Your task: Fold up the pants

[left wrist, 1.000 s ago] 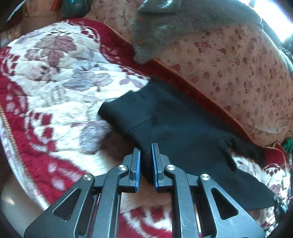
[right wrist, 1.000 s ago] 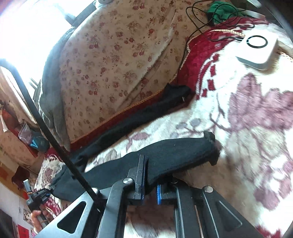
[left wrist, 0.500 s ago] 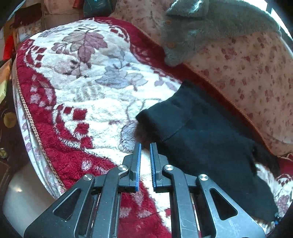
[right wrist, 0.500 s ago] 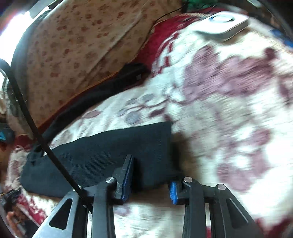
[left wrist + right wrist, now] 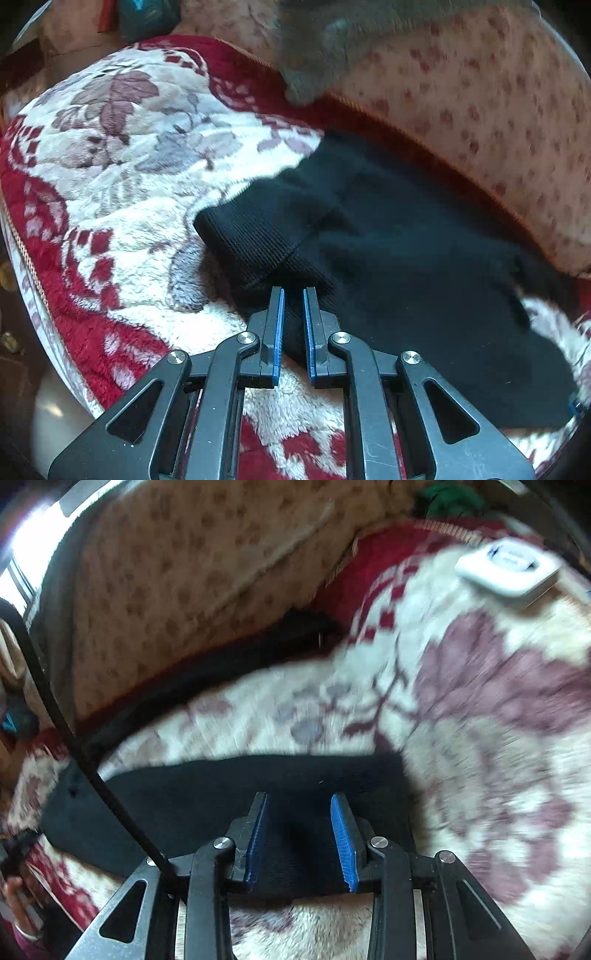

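Observation:
Black pants (image 5: 399,258) lie spread on a red and white floral blanket (image 5: 129,177). In the left wrist view the ribbed waistband (image 5: 258,240) lies just ahead of my left gripper (image 5: 293,295), whose jaws are nearly closed around the waistband's near edge. In the right wrist view one leg end (image 5: 295,786) lies flat under my right gripper (image 5: 299,801), which is open and astride the cloth. The other leg (image 5: 221,668) runs along the sofa back.
A floral sofa back (image 5: 480,92) rises behind the pants, with a grey garment (image 5: 332,48) draped over it. A white square device (image 5: 508,568) lies on the blanket at the far right. The blanket's edge (image 5: 33,280) drops off at the left.
My right gripper has opened and released the leg end, which now lies flat beneath it. My left gripper has moved back onto the waistband edge.

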The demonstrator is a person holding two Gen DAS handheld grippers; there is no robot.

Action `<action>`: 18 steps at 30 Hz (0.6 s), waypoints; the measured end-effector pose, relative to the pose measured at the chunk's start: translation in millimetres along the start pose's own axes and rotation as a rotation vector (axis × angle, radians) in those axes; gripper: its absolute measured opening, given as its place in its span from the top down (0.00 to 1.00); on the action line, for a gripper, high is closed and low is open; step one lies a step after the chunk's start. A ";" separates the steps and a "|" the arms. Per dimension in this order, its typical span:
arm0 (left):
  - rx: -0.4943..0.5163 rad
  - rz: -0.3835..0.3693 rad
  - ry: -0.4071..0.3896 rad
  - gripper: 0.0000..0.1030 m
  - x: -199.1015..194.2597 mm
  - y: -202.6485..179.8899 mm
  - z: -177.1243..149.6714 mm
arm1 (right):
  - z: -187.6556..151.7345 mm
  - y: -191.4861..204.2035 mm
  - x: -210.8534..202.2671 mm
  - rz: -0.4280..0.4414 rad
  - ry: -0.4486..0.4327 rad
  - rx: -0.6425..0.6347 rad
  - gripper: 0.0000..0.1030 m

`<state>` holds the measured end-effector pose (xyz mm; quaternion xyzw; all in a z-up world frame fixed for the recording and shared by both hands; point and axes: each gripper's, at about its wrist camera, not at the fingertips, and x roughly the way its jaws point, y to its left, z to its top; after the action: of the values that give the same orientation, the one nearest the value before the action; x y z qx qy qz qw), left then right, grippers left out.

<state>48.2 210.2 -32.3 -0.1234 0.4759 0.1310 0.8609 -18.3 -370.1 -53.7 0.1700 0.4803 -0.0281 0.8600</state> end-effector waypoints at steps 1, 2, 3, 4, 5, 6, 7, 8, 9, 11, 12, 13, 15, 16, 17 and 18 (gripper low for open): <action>0.006 0.001 -0.003 0.91 -0.4 0.5 -0.5 | 0.7 1.1 -1.4 -0.003 -0.019 -0.010 0.68; 0.012 0.004 -0.001 0.91 -2.0 0.3 0.7 | 2.8 1.8 -2.9 -0.002 -0.014 -0.013 0.68; 0.010 0.002 0.001 0.91 -3.3 0.9 2.0 | 4.9 1.5 -4.3 0.004 -0.010 -0.008 0.68; 0.003 -0.004 0.003 0.91 -6.1 1.8 4.5 | 8.7 0.1 -8.4 0.022 -0.016 0.004 0.68; -0.001 -0.008 0.002 0.91 -8.0 2.6 6.1 | 11.9 -0.8 -10.9 0.039 -0.024 0.007 0.68; -0.006 -0.019 -0.006 0.91 -12.8 2.6 9.7 | 17.4 -0.6 -14.7 0.054 -0.035 0.004 0.68; -0.006 -0.031 -0.015 0.91 -16.8 1.1 12.8 | 22.5 0.3 -17.3 0.060 -0.045 -0.005 0.68; -0.004 -0.039 -0.019 0.91 -19.4 -0.4 15.5 | 29.9 3.7 -18.9 0.065 -0.058 -0.022 0.68; 0.001 -0.052 -0.026 0.91 -23.2 -3.7 19.8 | 36.0 6.8 -20.4 0.070 -0.069 -0.037 0.68; 0.017 -0.075 -0.039 0.84 -27.8 -12.8 28.1 | 51.3 17.4 -20.5 0.080 -0.087 -0.082 0.67; 0.031 -0.106 -0.043 0.68 -28.6 -19.6 33.3 | 59.2 24.4 -19.1 0.091 -0.093 -0.109 0.67; 0.044 -0.141 -0.040 0.58 -27.9 -26.7 38.7 | 65.3 31.0 -16.9 0.102 -0.096 -0.133 0.67; 0.055 -0.208 -0.031 0.44 -24.8 -38.6 48.5 | 81.5 47.5 -7.9 0.133 -0.097 -0.197 0.66; 0.066 -0.228 -0.027 0.44 -22.6 -44.9 53.5 | 89.3 55.5 -2.0 0.141 -0.091 -0.229 0.65; 0.083 -0.241 -0.024 0.44 -19.6 -53.1 60.1 | 98.0 65.0 6.6 0.144 -0.078 -0.266 0.64; 0.109 -0.252 -0.022 0.44 -14.5 -63.5 68.8 | 103.1 71.2 11.6 0.148 -0.070 -0.287 0.64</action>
<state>116.7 172.4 21.2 -0.1340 0.4536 -0.0028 0.8811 87.2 -334.7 5.2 0.0795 0.4353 0.0984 0.8914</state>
